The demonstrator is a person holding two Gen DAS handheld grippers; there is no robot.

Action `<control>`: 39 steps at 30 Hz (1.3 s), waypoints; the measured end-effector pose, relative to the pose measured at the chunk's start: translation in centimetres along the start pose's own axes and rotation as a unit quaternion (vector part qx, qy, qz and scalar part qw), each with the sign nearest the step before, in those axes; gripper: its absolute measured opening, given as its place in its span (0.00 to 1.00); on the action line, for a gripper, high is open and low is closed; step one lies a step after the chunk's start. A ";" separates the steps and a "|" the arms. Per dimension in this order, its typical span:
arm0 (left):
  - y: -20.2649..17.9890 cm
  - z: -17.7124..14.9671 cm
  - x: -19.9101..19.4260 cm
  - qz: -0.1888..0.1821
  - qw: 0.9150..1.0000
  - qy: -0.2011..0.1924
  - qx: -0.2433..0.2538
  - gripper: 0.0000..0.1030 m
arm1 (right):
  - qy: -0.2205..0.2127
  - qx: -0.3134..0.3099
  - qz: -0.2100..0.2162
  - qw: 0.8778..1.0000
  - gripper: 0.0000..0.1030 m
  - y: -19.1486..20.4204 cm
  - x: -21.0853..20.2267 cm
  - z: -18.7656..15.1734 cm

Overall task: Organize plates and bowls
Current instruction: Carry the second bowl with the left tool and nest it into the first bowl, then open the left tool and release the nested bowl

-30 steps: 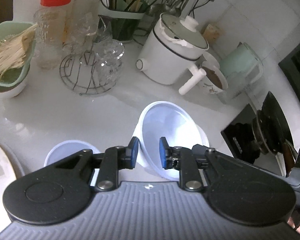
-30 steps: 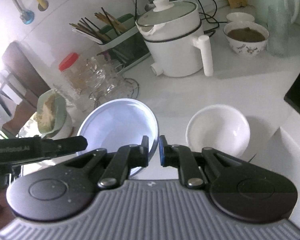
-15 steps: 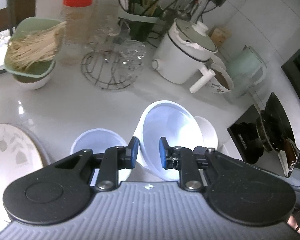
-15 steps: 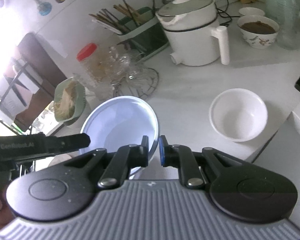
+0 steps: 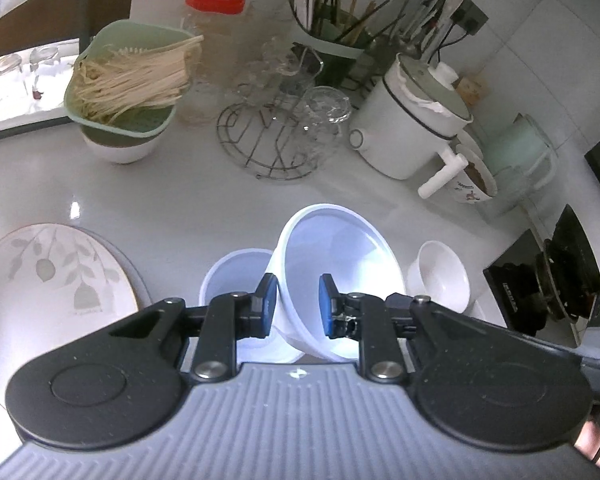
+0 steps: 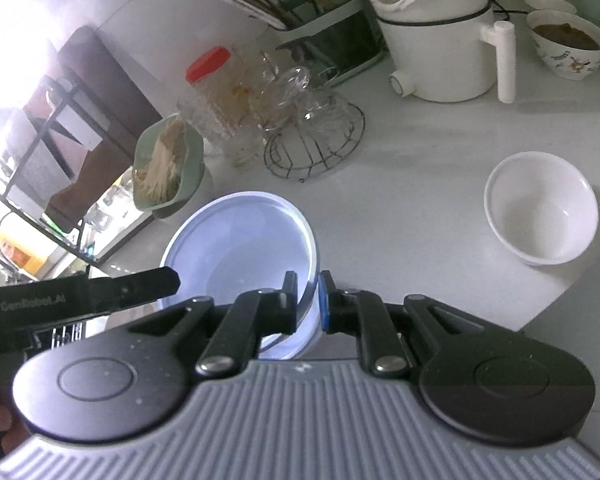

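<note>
**Both grippers clamped on one pale bowl above the desk**

The left gripper (image 5: 295,306) had its fingers (image 5: 266,305) closed narrowly on the near wall of a pale bluish-white bowl (image 5: 340,264), one pad outside and one inside the rim. The bowl hung tilted, its mouth turned back toward the fingers. Just left of the fingers and partly behind the held bowl sat a second pale bowl (image 5: 232,276) on the white desk (image 5: 180,204). Farther left lay a leaf-patterned plate (image 5: 48,280). To the right of the fingers stood a small white bowl (image 5: 440,276), apart from the held one.

The right gripper (image 6: 307,303) had its fingers (image 6: 325,304) nearly together, pinching the rim of a pale bowl (image 6: 240,248) that appeared to be the same one, on the bowl's right edge. The other gripper's black finger reached in from the left, over that bowl's far side. Well off to the right of these fingers, the small white bowl (image 6: 540,208) stood upright and empty on the desk. Beyond the fingers stood a wire rack (image 6: 316,148) of glassware and a white cooking pot (image 6: 436,36).
</note>
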State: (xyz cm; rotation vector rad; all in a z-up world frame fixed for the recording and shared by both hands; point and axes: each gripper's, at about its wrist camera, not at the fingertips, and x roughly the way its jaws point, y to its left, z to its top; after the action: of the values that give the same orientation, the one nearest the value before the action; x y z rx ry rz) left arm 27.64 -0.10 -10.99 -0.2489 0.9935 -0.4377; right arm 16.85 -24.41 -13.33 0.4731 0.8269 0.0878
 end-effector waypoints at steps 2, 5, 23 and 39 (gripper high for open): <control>0.4 -0.2 0.4 0.000 1.000 0.001 -0.003 0.24 | 0.004 -0.003 -0.001 1.000 0.13 0.1 0.4 -0.1; 0.8 -0.6 1.3 0.007 1.000 0.001 -0.002 0.24 | 0.009 -0.009 -0.006 1.000 0.13 0.1 1.1 -0.5; 4.7 -2.1 4.2 0.028 0.999 -0.006 -0.025 0.24 | 0.007 -0.034 0.006 0.999 0.15 0.7 5.3 -2.7; 1.4 0.2 0.2 0.046 0.999 -0.008 -0.019 0.46 | -0.025 -0.054 0.018 0.998 0.49 2.5 0.8 1.2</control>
State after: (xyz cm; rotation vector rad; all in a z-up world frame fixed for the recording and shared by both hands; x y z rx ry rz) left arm 28.22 1.02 -11.65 -0.2402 0.9935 -0.3325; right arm 18.48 -22.41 -12.12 0.3873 0.7613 0.1524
